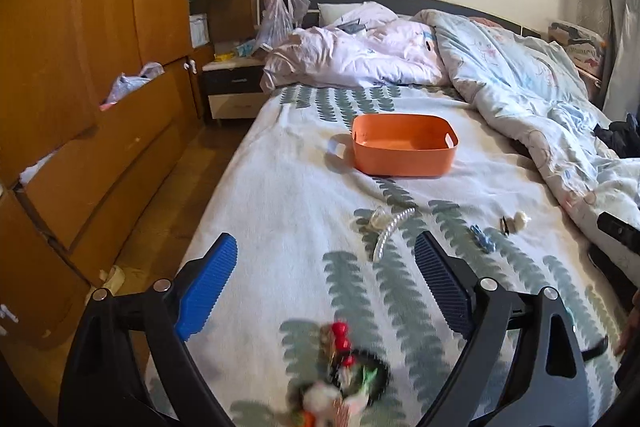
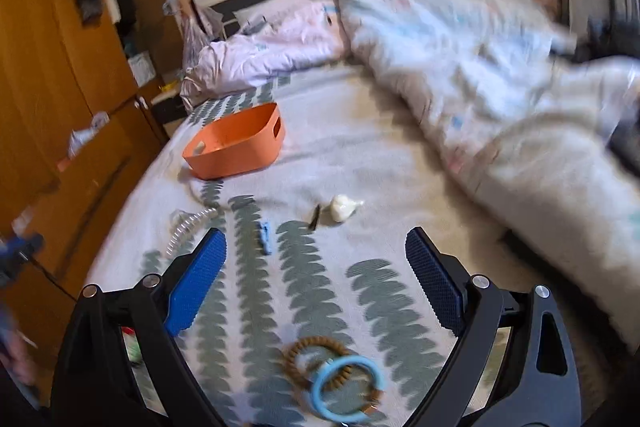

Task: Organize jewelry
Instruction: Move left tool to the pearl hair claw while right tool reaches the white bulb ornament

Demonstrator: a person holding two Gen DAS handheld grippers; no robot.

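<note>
Left gripper (image 1: 326, 267): jaws spread wide, nothing btwn the blue pads, hanging over the bed sheet (image 1: 280, 187). Just under it, nearest the lens, a blurred hair tie w/ red beads (image 1: 348, 367), dark loop plus white & green bits, lying flat on the leaf print.

Right gripper (image 2: 316, 263): also spread wide, nothing gripped. Closest to its camera, a brown beaded bracelet (image 2: 316, 351) and a light blue ring bracelet (image 2: 344, 391) lie flat, overlapping, blue one on top at the near side.

Mid bed, a loose row of small items across the sheet:
- clear comb-style hair clip (image 1: 390, 233), curved; in the left view its long axis runs from near-left up to far-right, far end pointing roughly toward the basket. A small clear piece sits touching its far end.
- blue clip (image 1: 482, 237), short; in the right view its long axis runs almost straight away from the camera.
- thin dark clip (image 1: 505, 225), just beside a white fluffy piece (image 1: 520, 217); dark one's axis tilts slightly, near end to the left in the right view.

Farther: orange basket (image 1: 404, 147), upright, open top, handle slots in the end walls, well apart from the items; looks empty as far as the inside shows. A white tag-like thing lies at its left side.

Beyond: rumpled duvets (image 1: 500, 67) at the head of the bed, wooden wardrobe (image 1: 80, 67) along the left.
</note>
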